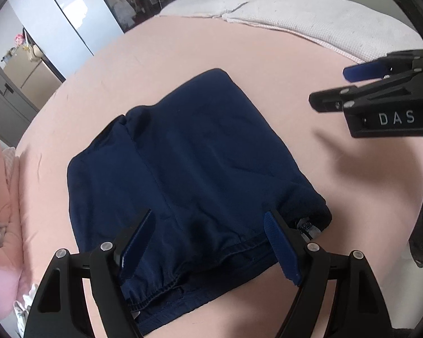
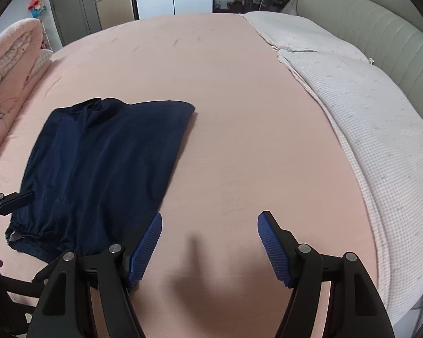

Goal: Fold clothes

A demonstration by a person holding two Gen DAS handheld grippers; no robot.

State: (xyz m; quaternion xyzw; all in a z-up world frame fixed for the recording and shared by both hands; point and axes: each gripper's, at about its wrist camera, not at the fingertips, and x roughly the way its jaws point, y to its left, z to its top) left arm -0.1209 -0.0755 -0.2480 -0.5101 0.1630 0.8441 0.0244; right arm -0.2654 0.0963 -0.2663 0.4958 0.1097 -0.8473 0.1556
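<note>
Navy folded shorts lie on the bed; left hand-held gripper and right hand-held gripper gape wide, empty; single-layer pinching risks unfolding.

The left wrist view looks down steeply from close above the near edge of the folded navy garment, past its own left tool, toward the bed's far side. The right wrist view sits further right and looks forward across the bare pink sheet. Both share the garment, the bed and the wardrobes behind it; each catches the other tool at its edge.
</note>
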